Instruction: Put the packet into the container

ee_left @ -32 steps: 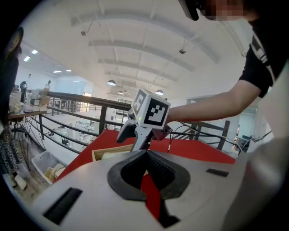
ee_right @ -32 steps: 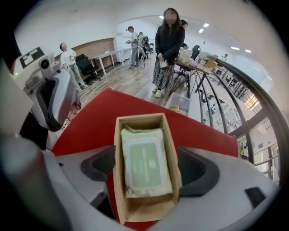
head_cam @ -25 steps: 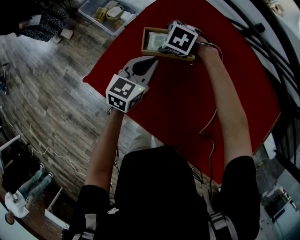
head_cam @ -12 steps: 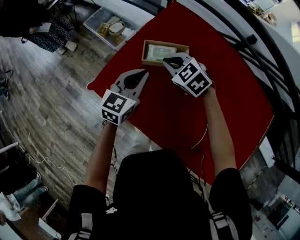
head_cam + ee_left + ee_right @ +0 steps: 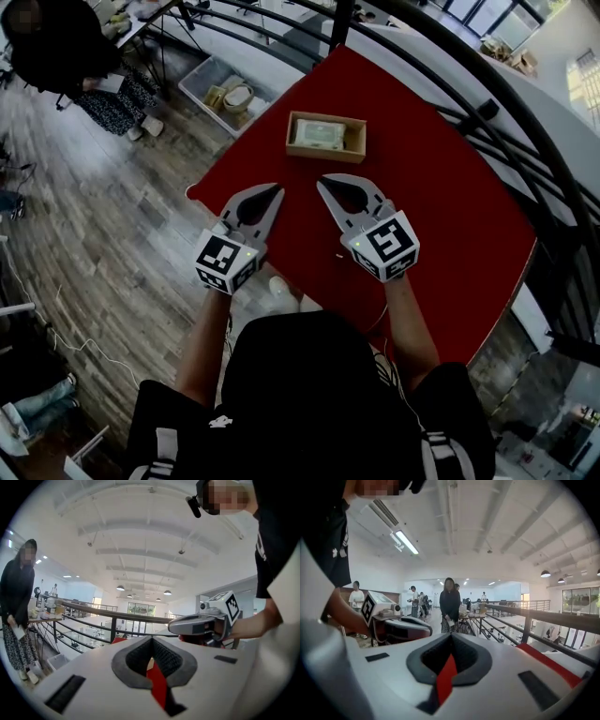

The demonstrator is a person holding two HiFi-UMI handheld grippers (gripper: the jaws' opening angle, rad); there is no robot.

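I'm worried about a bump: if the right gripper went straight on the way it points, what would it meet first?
Probably nothing near: the right gripper points almost level above the red table, so it should pass over the container toward the open room, though depth is unclear.

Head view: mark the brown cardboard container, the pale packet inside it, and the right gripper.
brown cardboard container (image 5: 325,157), head view, its near side wall.
pale packet (image 5: 317,132), head view, middle of its top face.
right gripper (image 5: 324,184), head view, tips of its shut jaws.
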